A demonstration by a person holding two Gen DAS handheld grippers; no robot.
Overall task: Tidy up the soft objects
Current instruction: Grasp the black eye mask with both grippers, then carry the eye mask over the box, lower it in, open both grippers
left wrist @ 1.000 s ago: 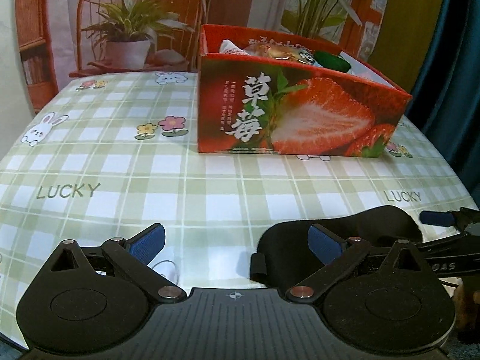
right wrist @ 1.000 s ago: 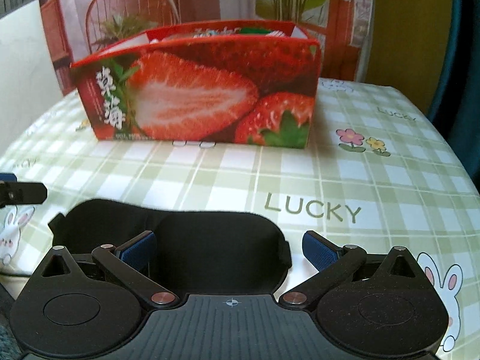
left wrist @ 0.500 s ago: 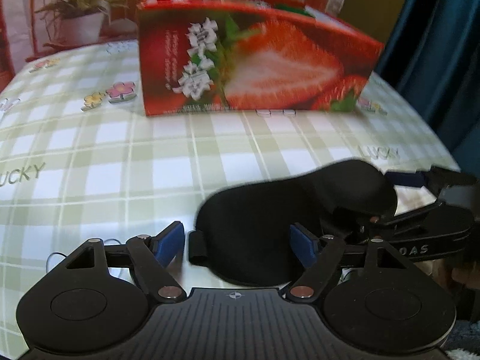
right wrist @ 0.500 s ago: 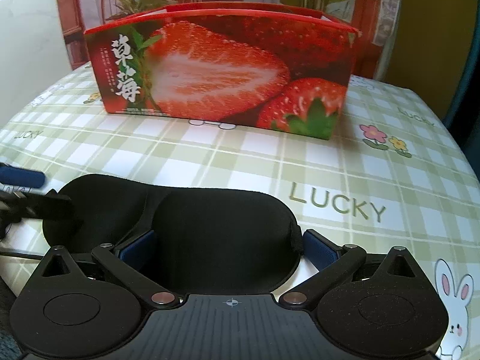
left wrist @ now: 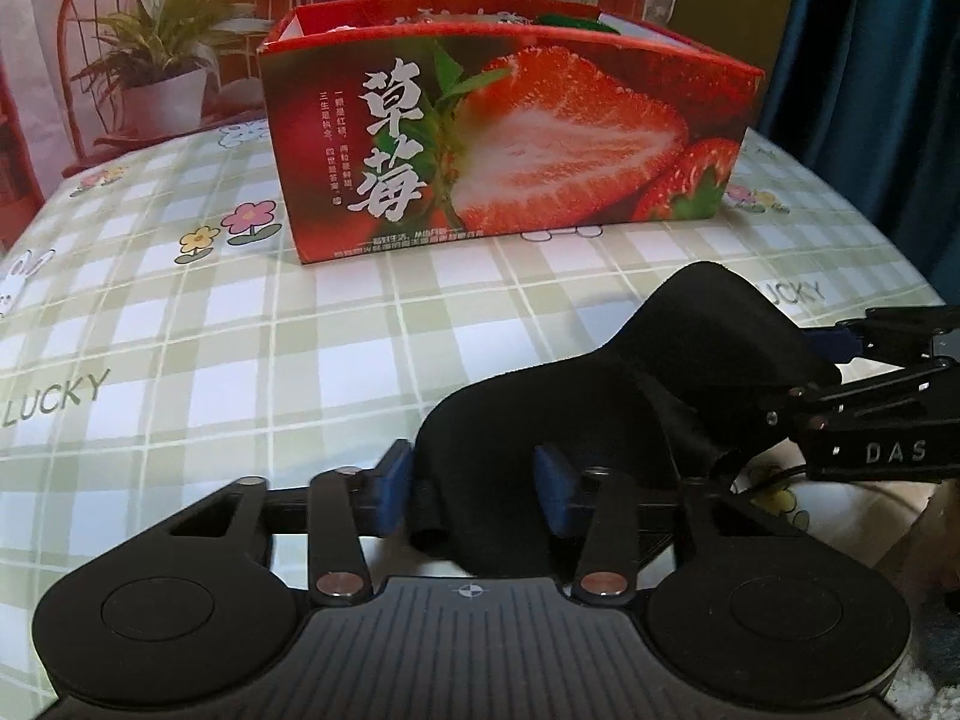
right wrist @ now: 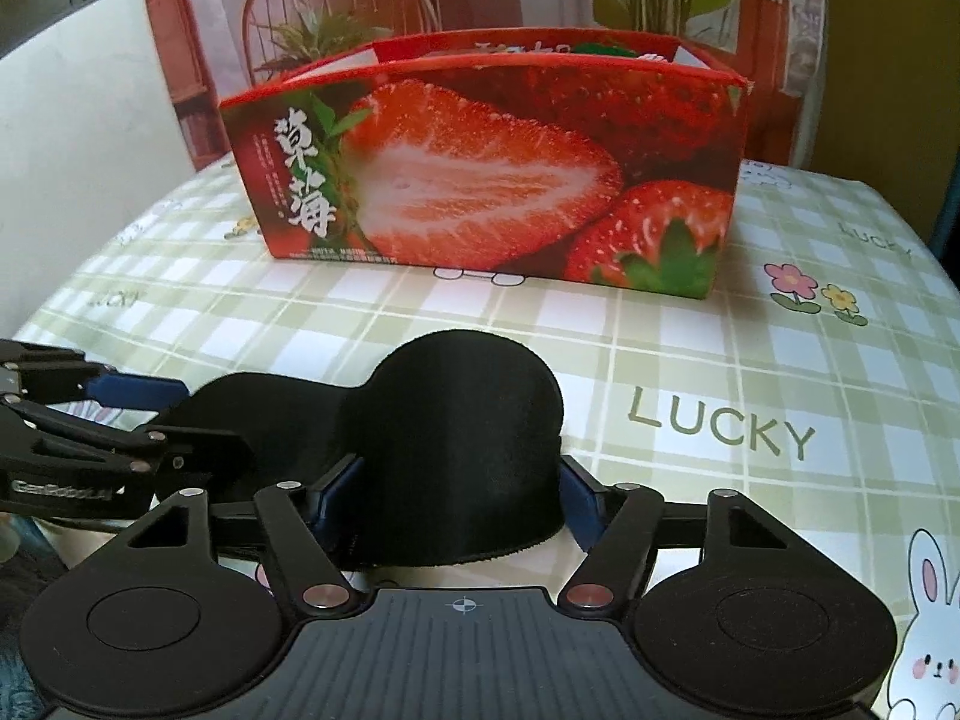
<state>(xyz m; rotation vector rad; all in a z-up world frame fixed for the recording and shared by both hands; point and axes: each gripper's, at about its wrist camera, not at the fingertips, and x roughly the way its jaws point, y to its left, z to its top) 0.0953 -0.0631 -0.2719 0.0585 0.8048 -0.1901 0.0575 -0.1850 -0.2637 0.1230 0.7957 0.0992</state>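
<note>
A black padded eye mask (left wrist: 660,384) is bunched up at the near edge of the checked tablecloth. My left gripper (left wrist: 474,489) is shut on its left end. My right gripper (right wrist: 456,489) is shut on its right end (right wrist: 462,420), which bulges up between the blue pads. Each gripper shows in the other's view, the right one in the left wrist view (left wrist: 870,414) and the left one in the right wrist view (right wrist: 90,438). A red strawberry-print box (left wrist: 510,144) stands open-topped beyond the mask, also in the right wrist view (right wrist: 492,162), with several items inside, mostly hidden.
The table (left wrist: 180,348) carries a green plaid cloth with LUCKY lettering, flowers and rabbits. A potted plant (left wrist: 156,78) and a chair stand behind the table at the left. A dark blue curtain (left wrist: 870,90) hangs at the right.
Both grippers have closed on the eye mask, one on each end. The mask has gone from lying flat to bunched and raised. The left gripper moved right toward the mask.
</note>
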